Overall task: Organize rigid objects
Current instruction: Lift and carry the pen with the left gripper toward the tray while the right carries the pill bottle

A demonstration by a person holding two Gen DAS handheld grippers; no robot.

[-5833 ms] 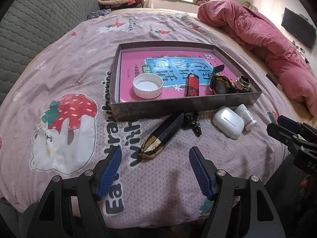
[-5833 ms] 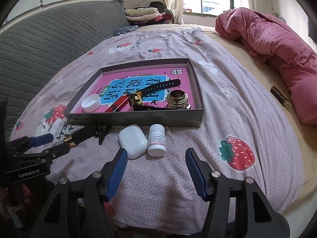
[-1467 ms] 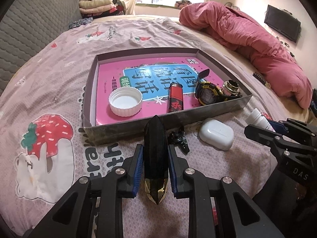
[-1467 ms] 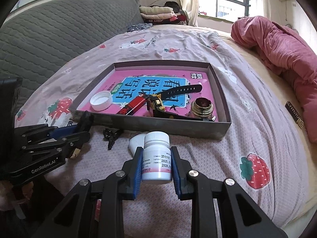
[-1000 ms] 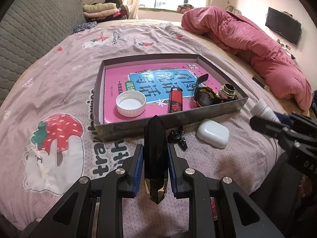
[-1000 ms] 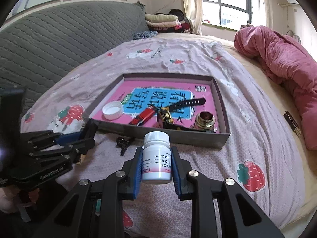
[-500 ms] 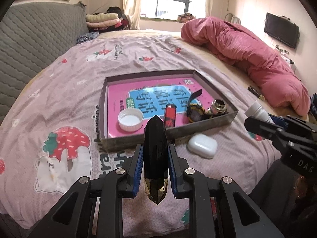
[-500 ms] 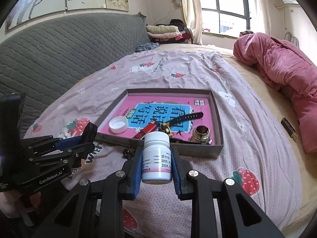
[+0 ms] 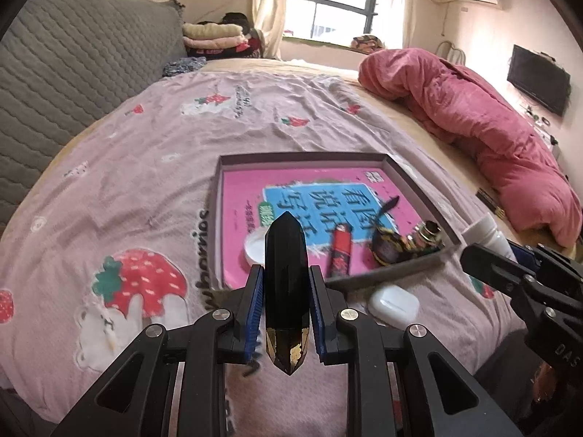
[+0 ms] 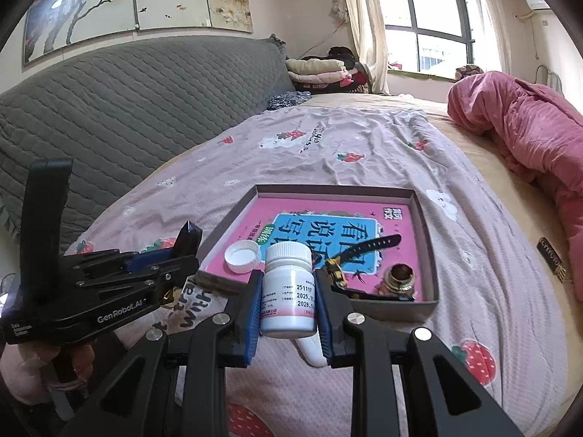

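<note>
My left gripper (image 9: 286,284) is shut on a black faceted case with a gold tip (image 9: 286,284), held above the bed in front of the grey tray (image 9: 408,174). My right gripper (image 10: 288,295) is shut on a white pill bottle (image 10: 288,293), also raised short of the tray (image 10: 422,218). Inside the tray lie a pink book (image 9: 255,196), a white cap (image 9: 255,249), a red lighter (image 9: 340,251), a black watch (image 9: 386,247) and a brass ring (image 9: 428,231). A white earbud case (image 9: 393,304) rests on the bedspread before the tray.
The bed wears a pink strawberry-print cover (image 9: 145,182). A grey quilted headboard (image 10: 127,109) lines the left side, a red duvet (image 9: 492,131) is heaped at the right, and a small dark bar (image 10: 552,258) lies near it. Folded clothes (image 9: 215,36) sit by the window.
Both grippers have risen with their loads, so the tray and bed look smaller and farther below. The grips themselves are unchanged.
</note>
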